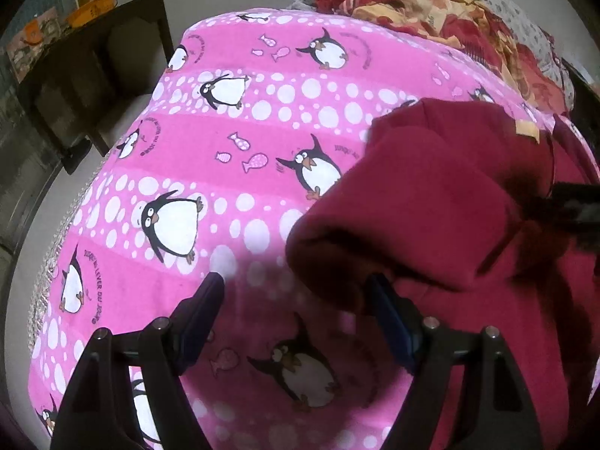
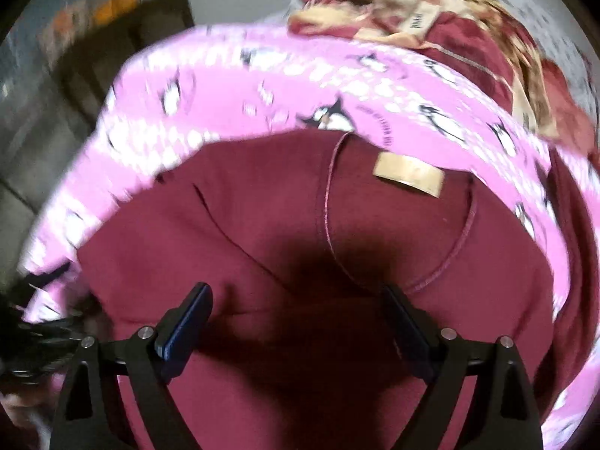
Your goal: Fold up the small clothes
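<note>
A maroon fleece garment [image 1: 431, 202] lies on a pink penguin-print blanket [image 1: 232, 142], with a fold bulging up at its left edge. It has a tan label [image 2: 408, 174] near the neck seam. My left gripper [image 1: 296, 285] is open just above the blanket, its right finger [image 1: 386, 311] touching the garment's folded edge. My right gripper [image 2: 296, 296] is open, hovering close above the garment's [image 2: 262, 225] middle. The right gripper also shows at the right edge of the left wrist view [image 1: 577, 210].
A heap of red and yellow patterned cloth [image 1: 431, 3] lies at the blanket's far side. A dark wooden table [image 1: 93, 75] with orange items stands at the far left. The right wrist view is motion-blurred.
</note>
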